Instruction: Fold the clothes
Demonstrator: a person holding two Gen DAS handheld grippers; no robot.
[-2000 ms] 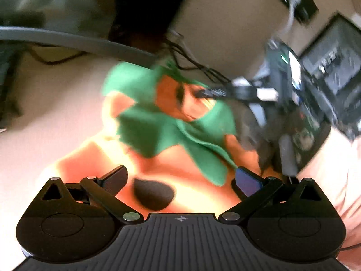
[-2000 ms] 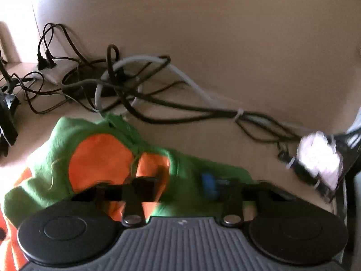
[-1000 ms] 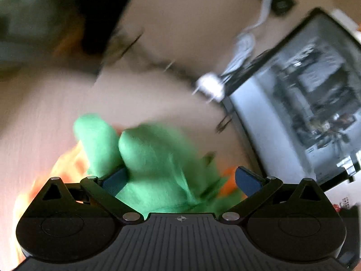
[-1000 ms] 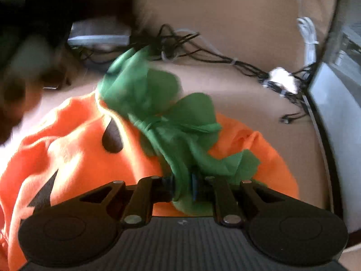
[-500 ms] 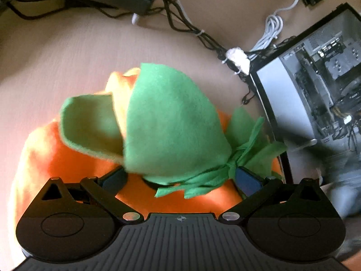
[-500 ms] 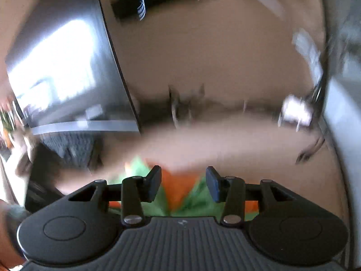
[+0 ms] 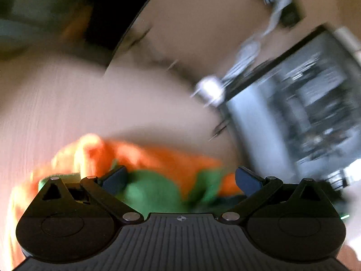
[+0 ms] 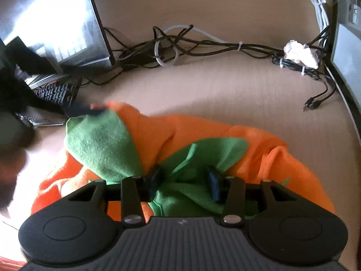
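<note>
One garment (image 8: 198, 133) lies on the desk (image 8: 225, 85), orange with green parts, and two tools show, the left tool (image 7: 180, 180) and the right tool (image 8: 183, 181). At the far side sit one tangle of cables (image 8: 180, 45), one crumpled white wad (image 8: 300, 53), one keyboard (image 8: 54, 92) at far left and one open computer case (image 7: 304, 113) at right.

Two wrist fisheye views, both angled down and close over the desk (image 8: 237, 94).
Left wrist: blurred, behind its own fingers (image 7: 114, 178), facing a computer case (image 7: 300, 117). Right wrist: sharp, facing a cable tangle (image 8: 171, 45). Shared: orange-and-green garment (image 8: 198, 131), crumpled white paper (image 8: 300, 53), desk.
</note>
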